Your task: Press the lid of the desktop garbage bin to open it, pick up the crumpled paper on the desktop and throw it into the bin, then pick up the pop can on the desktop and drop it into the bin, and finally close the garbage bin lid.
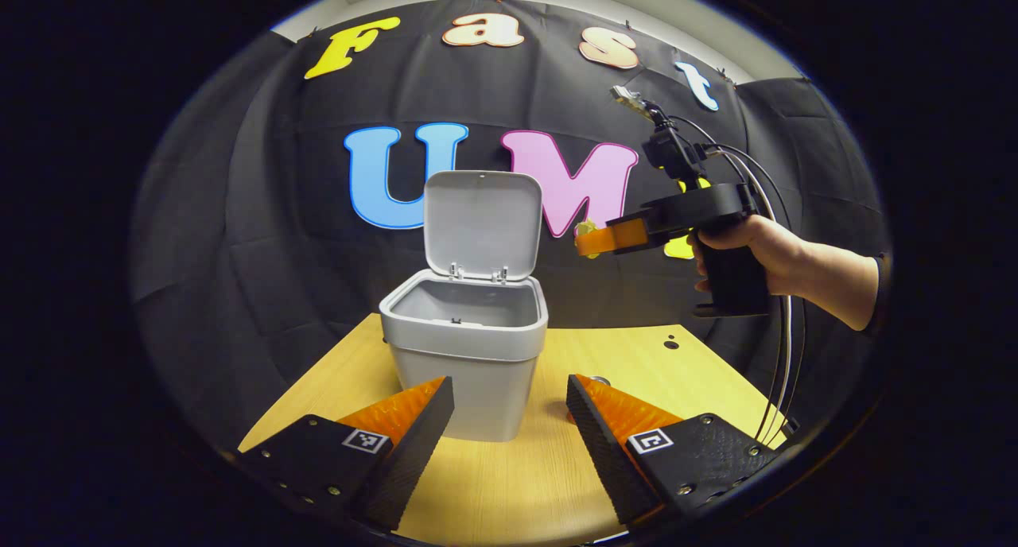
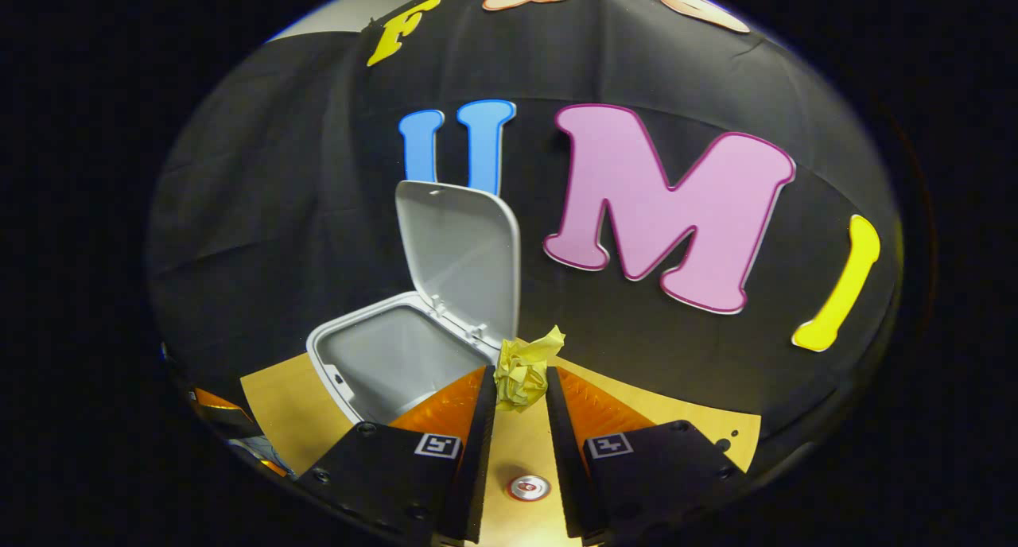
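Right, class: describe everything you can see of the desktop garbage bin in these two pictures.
The garbage bin is a small, light grey, plastic-looking tub with rounded corners and a thicker rim band. It stands upright on the wooden table. Its hinged lid is open, standing upright behind the opening on two small hinges. In the right gripper view the inside looks grey and bare as far as it shows. Nothing grips it: the left gripper is open in front of it, and the right gripper holds the crumpled paper beside the opening.

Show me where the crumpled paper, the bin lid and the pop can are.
crumpled paper (image 2: 522, 370): right gripper view, middle of the wad.
bin lid (image 1: 481, 223): left gripper view, inner face.
pop can (image 2: 529, 487): right gripper view, top end.
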A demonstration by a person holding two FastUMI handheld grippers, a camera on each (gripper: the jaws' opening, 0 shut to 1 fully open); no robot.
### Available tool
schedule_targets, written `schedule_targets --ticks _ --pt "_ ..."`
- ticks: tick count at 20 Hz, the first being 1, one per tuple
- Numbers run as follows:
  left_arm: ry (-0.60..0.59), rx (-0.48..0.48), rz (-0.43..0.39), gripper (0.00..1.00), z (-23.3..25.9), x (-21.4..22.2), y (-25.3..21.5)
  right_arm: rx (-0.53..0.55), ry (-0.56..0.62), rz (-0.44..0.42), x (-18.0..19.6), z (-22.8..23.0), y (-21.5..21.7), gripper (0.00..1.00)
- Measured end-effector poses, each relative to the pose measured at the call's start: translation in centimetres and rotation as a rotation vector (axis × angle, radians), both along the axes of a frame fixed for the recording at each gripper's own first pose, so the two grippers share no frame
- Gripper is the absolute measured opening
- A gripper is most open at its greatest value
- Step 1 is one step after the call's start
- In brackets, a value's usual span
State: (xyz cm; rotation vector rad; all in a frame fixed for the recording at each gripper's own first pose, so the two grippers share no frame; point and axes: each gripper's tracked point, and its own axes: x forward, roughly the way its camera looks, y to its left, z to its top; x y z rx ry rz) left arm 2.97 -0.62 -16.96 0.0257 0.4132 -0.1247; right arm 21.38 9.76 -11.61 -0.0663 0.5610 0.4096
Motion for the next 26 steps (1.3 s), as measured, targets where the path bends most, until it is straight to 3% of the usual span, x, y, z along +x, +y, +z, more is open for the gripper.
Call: schedule_targets --ticks 6,7,8,9,10,12,13,14,17,21,26 --pt "-0.011 0.010 0.067 0.94 0.4 -1.1 2.2 0.012 0.042 0.125 -0.7 -1.6 7.6 0.43" --pt "-0.009 0.003 0.075 0.94 0.4 -1.2 2.3 0.009 0.046 0.134 -0.9 -1.9 8.2 0.31" --pt "-0.008 -0.005 0.081 0.94 0.3 -1.3 2.4 0.008 0.047 0.142 -1.0 -2.0 8.5 0.46" --pt "-0.006 -0.010 0.084 0.94 0.3 -1.4 2.3 0.008 0.045 0.147 -1.2 -2.1 8.8 0.34" --pt "-0.005 -0.012 0.083 0.94 0.2 -1.4 2.2 0.006 0.043 0.150 -1.3 -2.0 8.9 0.49" --pt "-0.011 -0.007 0.079 0.94 0.3 -1.3 2.2 0.007 0.040 0.154 -1.6 -2.0 9.2 0.55" --pt "-0.014 -0.003 0.077 0.94 0.2 -1.3 2.3 0.007 0.040 0.154 -1.6 -1.9 9.2 0.51" --pt "-0.016 -0.002 0.075 0.94 0.2 -1.2 2.2 0.000 0.036 0.150 -1.7 -1.9 9.0 0.60" --pt "-0.019 -0.007 0.074 0.94 0.1 -1.2 2.3 -0.001 0.018 0.139 -2.0 -1.7 8.6 0.97" --pt "-0.014 -0.019 0.059 0.94 -0.6 -1.3 1.7 0.000 -0.042 0.086 -1.9 -0.1 6.9 0.98" --pt "0.007 0.008 -0.016 0.94 -2.9 -1.0 -0.4 0.014 -0.155 -0.059 -2.1 2.8 1.7 0.98"
